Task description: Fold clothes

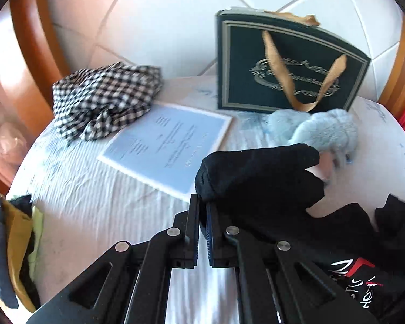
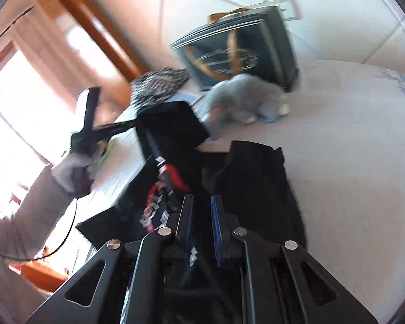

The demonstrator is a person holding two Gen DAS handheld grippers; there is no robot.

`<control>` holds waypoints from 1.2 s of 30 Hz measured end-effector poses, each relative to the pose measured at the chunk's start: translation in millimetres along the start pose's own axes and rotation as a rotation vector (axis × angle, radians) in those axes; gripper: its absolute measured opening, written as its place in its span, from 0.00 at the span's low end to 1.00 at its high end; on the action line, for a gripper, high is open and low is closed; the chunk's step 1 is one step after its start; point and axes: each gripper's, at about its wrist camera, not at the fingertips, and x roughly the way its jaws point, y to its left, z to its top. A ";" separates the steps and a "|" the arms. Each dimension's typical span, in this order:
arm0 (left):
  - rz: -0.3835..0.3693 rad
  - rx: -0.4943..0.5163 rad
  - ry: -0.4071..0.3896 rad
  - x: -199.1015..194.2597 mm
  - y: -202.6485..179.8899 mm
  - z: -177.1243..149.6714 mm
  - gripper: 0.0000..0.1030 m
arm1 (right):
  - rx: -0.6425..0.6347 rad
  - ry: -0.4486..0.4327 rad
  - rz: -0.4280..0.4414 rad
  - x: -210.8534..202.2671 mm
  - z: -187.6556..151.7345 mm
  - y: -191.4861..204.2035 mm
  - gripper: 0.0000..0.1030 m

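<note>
Both hand-held grippers, left [image 1: 201, 210] and right [image 2: 202, 210], are apparently pinching the black shirt [image 1: 259, 186]; keeping its edge taut between them.

matt black cloth shirt [image 1: 259, 189], fluffy toy [image 1: 321, 129]

A bed [image 1: 81, 197] with a pale, wrinkled cover carries everything. On it lie a checked cloth [image 1: 105, 100] at the far left, a blue sheet [image 1: 167, 145] just beside it, a fluffy grey-blue toy [image 1: 324, 129], and a black shirt [image 1: 270, 189]. A dark gift bag [image 1: 283, 64] stands upright at the back, and a pile of clothes [image 1: 13, 248] sits at the bed's left edge.
</note>
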 end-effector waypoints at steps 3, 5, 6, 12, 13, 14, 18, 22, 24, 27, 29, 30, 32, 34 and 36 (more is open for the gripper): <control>0.023 -0.035 0.050 5.0 17.9 -24.4 0.03 | 0.009 0.021 -0.028 -2.4 -8.7 2.6 0.44; 0.033 -0.042 0.073 6.3 25.0 -41.7 0.03 | 0.049 0.015 -0.083 -8.6 -12.7 -10.2 0.44; 0.037 -0.047 0.083 3.3 26.0 -49.5 0.03 | 0.069 0.012 -0.111 -11.7 -14.7 -16.6 0.44; 0.033 -0.088 0.127 9.6 36.6 -68.9 0.03 | 0.129 0.020 -0.276 -15.2 -6.9 -58.3 0.44; 0.033 -0.087 0.127 10.2 37.1 -68.8 0.03 | 0.128 0.029 -0.281 -9.2 -0.9 -64.6 0.42; 0.032 -0.085 0.124 9.3 36.9 -67.9 0.03 | 0.122 0.041 -0.289 -2.7 2.8 -69.4 0.42; 0.026 -0.084 0.113 6.9 36.7 -65.5 0.03 | 0.082 0.119 -0.296 34.2 11.3 -73.9 0.42; 0.018 -0.080 0.105 7.1 38.1 -65.5 0.04 | 0.063 0.206 -0.298 68.8 8.7 -75.0 0.41; 0.018 -0.074 0.096 4.9 37.7 -65.4 0.04 | -0.028 0.241 -0.351 79.9 4.0 -64.4 0.17; 0.030 -0.048 0.053 -5.8 32.7 -57.8 0.04 | -0.234 0.258 -0.552 80.4 3.1 -38.0 0.01; 0.036 -0.021 0.009 -18.0 25.7 -46.1 0.04 | -0.309 0.184 -0.699 58.9 10.3 -34.1 0.01; 0.033 -0.012 -0.014 -23.9 21.0 -38.3 0.04 | -0.299 0.133 -0.757 40.8 18.0 -40.4 0.01; 0.035 0.007 -0.054 -30.5 7.3 -17.3 0.04 | -0.271 0.036 -0.931 1.4 35.0 -65.3 0.01; 0.010 0.011 -0.075 -22.5 -14.0 11.9 0.04 | -0.223 -0.042 -1.099 -36.1 53.9 -96.3 0.01; -0.015 0.015 -0.096 -14.4 -35.3 41.2 0.07 | -0.090 -0.065 -1.172 -65.1 70.8 -141.9 0.02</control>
